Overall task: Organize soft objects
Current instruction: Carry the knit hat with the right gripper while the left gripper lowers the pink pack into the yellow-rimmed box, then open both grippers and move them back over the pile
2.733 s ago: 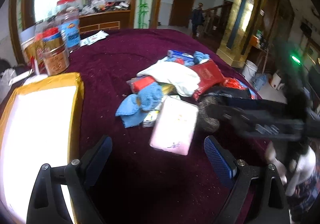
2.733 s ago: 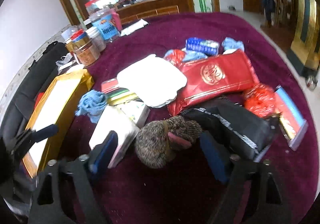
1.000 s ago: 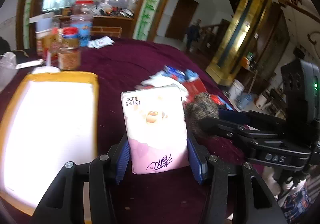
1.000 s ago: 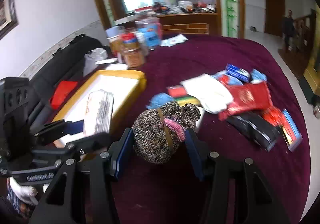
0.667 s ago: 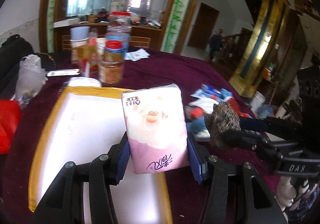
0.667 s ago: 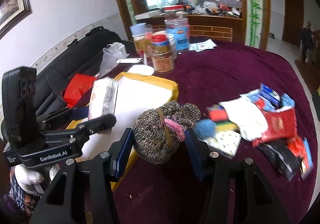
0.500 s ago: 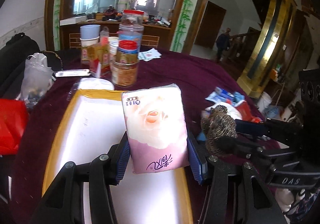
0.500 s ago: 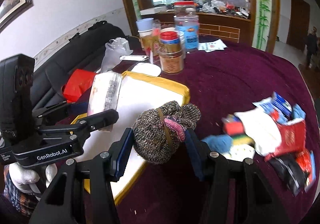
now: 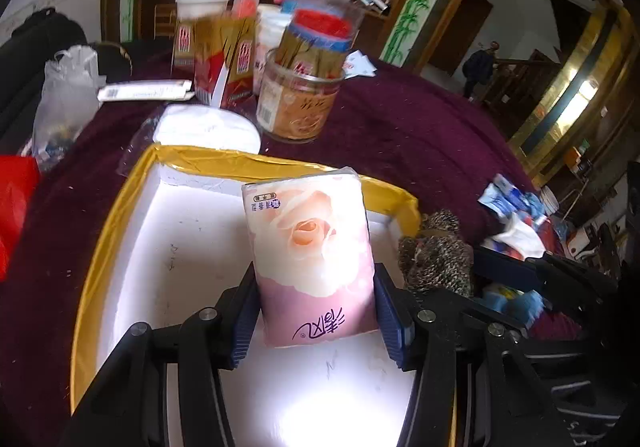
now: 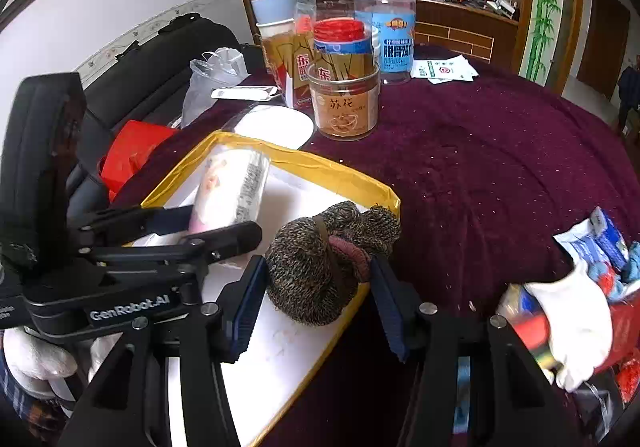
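Left wrist view: left hand-held gripper [image 9: 316, 311] clamped on tissue pack [image 9: 310, 259], over the yellow-rimmed tray [image 9: 280, 161]. Right hand-held gripper [image 10: 318, 301] clamped on knit hat [image 10: 320, 267] at the tray's edge (placing step, likely). Next: lower, release inside. Tray's near end cut off; bench [image 10: 480, 151] pile blurred.

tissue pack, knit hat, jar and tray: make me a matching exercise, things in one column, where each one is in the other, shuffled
Things:
1. tissue pack
2. knit hat
3. glass jar
4. yellow-rimmed tray

Places:
A. standing on the purple cloth beyond the tray
B. between the left gripper's fingers
C. lying on the purple cloth beneath both grippers
D. between the right gripper's fingers

Pairs: 1-B, 2-D, 3-A, 4-C
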Demonstrator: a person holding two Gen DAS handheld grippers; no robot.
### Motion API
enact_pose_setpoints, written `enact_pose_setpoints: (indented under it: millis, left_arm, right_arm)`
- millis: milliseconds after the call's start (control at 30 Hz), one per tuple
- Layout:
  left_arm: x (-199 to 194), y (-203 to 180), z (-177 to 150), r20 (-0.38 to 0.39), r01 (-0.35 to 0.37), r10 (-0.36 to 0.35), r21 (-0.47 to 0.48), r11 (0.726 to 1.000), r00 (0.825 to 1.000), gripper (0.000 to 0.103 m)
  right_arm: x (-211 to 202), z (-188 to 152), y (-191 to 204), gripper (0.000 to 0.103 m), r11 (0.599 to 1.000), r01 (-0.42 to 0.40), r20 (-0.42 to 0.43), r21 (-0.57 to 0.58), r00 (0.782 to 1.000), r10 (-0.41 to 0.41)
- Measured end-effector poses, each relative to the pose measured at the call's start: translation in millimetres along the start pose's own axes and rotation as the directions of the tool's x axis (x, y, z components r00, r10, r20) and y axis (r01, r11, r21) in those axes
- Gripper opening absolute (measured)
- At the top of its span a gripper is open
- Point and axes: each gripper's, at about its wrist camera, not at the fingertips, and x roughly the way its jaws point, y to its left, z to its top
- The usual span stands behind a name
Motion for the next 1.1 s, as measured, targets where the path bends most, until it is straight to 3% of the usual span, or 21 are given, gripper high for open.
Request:
enact_pose_setpoints:
  millis: [333, 700, 900, 1100]
  left_arm:
    - [31.3, 18.8, 6.8, -0.047, 0.021, -0.026, -0.094, 0.995, 0.999, 0.057]
    - [32.1, 29.0, 8.4, -0.054, 0.004, -0.012, -0.143, 0.990, 0.998, 0.067]
    - [19.7, 25.3, 8.4, -0.038, 0.023, -0.029, -0.155, 0.988, 0.999, 0.067]
    - [-19.7, 0.7, 1.8, 0.040, 0.053, -0.049, -0.120, 0.991, 0.998, 0.072]
  right_arm:
    - [28.4, 15.9, -5.8, 0.052, 1.000, 0.002, -0.033, -0.002, 0.999, -0.002]
    - [33.9, 20.8, -13.1, 0.061, 0.999, -0.022, -0.048, 0.040, 0.999, 0.023]
    - [16.1, 18.9, -18.5, 0.061, 0.998, -0.026, -0.023, 0.063, 0.999, 0.028]
    - [-31.9, 7.9, -30.5, 0.064, 0.998, -0.003, 0.052, 0.068, 0.999, 0.000]
